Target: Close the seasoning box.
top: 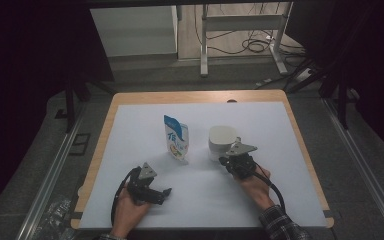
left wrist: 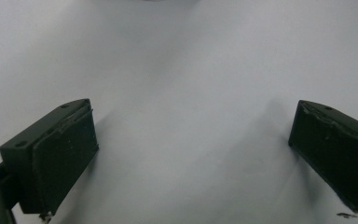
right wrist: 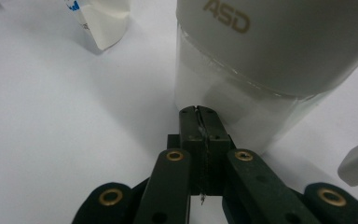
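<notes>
Judging by the scene, little is done: the right gripper, jaws pressed together on nothing, noses the jar, while the left gripper gapes empty, the pouch untouched.

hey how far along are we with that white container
Barely begun. Nothing looks done: the white container has its lid on and the pouch stands untouched. In hand: the shut right gripper sits at the container's base. The open left gripper rests on the table, holding nothing.
</notes>
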### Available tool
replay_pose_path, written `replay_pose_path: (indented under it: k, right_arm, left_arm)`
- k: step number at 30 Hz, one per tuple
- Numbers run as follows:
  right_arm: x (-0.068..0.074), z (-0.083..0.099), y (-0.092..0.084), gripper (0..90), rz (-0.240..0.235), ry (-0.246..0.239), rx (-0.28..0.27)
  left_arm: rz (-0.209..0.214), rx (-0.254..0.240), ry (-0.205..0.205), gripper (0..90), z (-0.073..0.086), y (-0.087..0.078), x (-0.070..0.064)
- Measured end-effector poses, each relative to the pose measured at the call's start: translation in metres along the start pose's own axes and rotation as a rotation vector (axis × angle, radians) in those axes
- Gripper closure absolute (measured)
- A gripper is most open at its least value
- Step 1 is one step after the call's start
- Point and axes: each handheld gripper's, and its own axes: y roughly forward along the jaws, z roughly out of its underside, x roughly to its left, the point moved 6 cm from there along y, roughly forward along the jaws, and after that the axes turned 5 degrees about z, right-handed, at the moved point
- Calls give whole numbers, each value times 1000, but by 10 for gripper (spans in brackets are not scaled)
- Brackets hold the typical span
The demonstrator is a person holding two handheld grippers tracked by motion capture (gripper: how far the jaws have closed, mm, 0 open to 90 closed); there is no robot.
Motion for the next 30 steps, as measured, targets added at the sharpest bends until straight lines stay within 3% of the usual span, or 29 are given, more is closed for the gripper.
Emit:
replay_pose_path:
  k: [19,30]
  right_arm:
    - [0,-1,-9,801,0,24,-15]
    - [3,-1,-19,676,-9,34,-10]
  left_arm:
    - [0,0,0,9,0,0,0]
    - [0,0,0,9,0,0,0]
